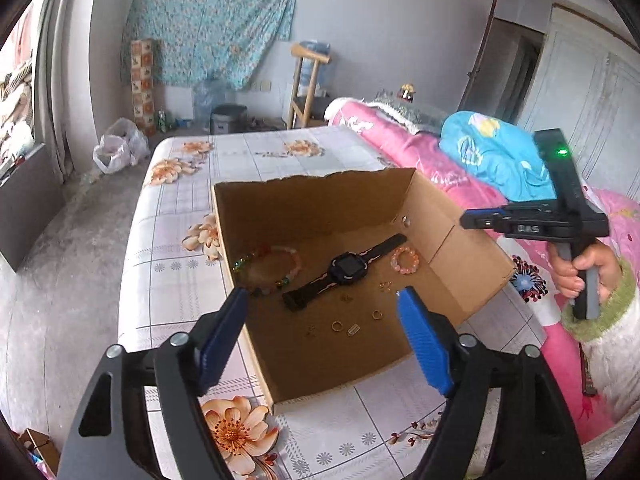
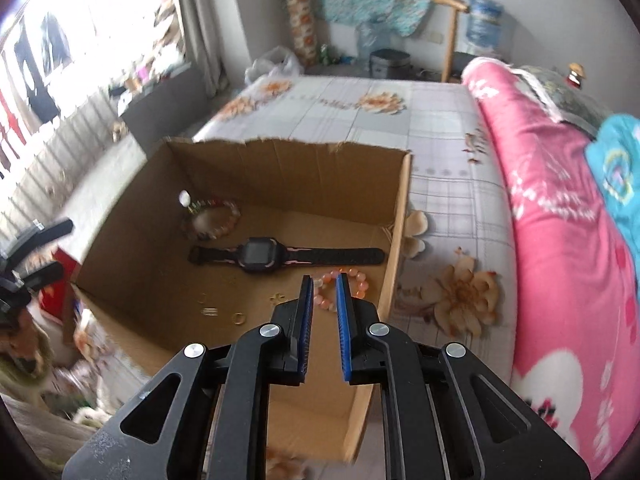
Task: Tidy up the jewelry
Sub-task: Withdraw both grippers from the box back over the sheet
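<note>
Jewelry already in box point(image 1: 320, 200) – watch point(image 1: 344, 270) mid-floor, bracelets and rings around it. Left gripper point(image 1: 324, 336) spread wide, empty, above the box; right gripper point(image 2: 323, 312) narrowly parted, pinching nothing – probably both done dropping.

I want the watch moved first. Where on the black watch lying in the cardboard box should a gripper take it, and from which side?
Probably the black watch at a strap just beside its case, from above, pads across the strap's width. It lies flat and straight on the floor of the cardboard box, and the strap is narrower than the case.
</note>
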